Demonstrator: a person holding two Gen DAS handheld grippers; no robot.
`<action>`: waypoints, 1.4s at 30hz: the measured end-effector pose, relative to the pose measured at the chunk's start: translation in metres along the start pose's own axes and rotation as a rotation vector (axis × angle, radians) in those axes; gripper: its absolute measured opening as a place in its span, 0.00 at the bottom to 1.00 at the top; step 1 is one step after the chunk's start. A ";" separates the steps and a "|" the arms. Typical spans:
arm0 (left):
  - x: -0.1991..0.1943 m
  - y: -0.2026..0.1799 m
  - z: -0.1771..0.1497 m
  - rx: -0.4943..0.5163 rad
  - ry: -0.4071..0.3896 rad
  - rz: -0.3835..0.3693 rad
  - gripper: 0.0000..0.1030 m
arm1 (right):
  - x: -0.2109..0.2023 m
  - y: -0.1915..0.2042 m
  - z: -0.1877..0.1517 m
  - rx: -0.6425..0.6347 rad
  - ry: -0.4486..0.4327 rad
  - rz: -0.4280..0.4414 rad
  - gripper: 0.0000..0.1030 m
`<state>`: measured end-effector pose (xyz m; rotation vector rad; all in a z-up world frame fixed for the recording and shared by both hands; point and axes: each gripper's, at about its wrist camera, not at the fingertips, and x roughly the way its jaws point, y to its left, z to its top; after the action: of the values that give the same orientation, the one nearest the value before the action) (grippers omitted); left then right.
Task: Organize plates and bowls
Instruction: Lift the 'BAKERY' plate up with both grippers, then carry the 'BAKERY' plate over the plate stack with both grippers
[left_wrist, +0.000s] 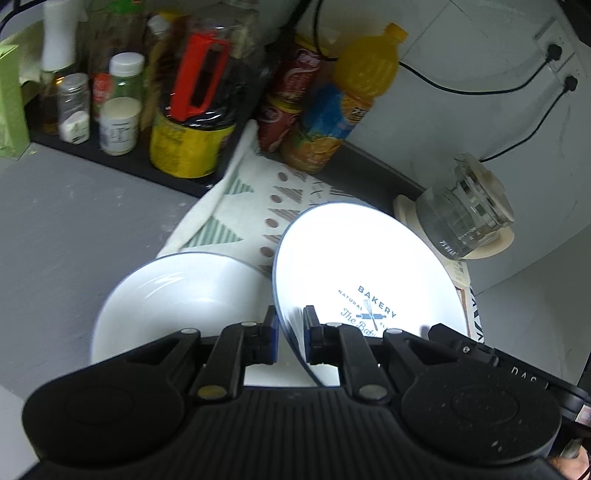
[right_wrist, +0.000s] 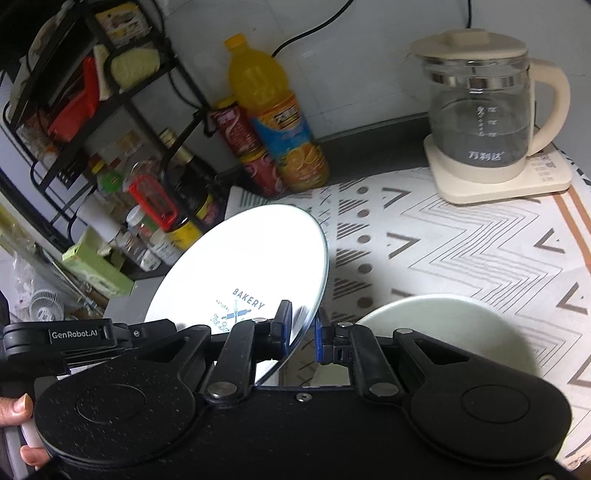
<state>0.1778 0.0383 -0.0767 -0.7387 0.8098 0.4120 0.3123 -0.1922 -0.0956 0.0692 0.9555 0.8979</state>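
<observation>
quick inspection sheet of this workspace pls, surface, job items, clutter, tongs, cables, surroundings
surface: grey counter, partly covered by a patterned mat.
job's things: white plate printed BAKERY, tilted up off the mat; white bowl left of it in the left wrist view; another pale bowl on the mat in the right wrist view.
clutter: orange juice bottle, red cans, dark-liquid jug with red handle, spice jars, green box.
grippers: left tongs and right tongs each straddle the plate's rim; firm contact unclear.
cables: black cords to wall plugs.
surroundings: glass kettle on cream base, black wire rack, white wall.
</observation>
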 end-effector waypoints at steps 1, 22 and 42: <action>-0.002 0.004 -0.001 -0.004 0.001 0.003 0.11 | 0.000 0.004 -0.002 -0.010 0.003 -0.002 0.12; -0.003 0.065 -0.033 -0.014 0.074 0.104 0.11 | 0.023 0.054 -0.054 -0.135 0.059 -0.052 0.13; 0.020 0.083 -0.046 -0.010 0.130 0.163 0.12 | 0.043 0.070 -0.083 -0.229 0.131 -0.129 0.16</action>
<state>0.1181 0.0624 -0.1501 -0.7164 0.9948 0.5186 0.2184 -0.1437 -0.1450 -0.2469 0.9605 0.8944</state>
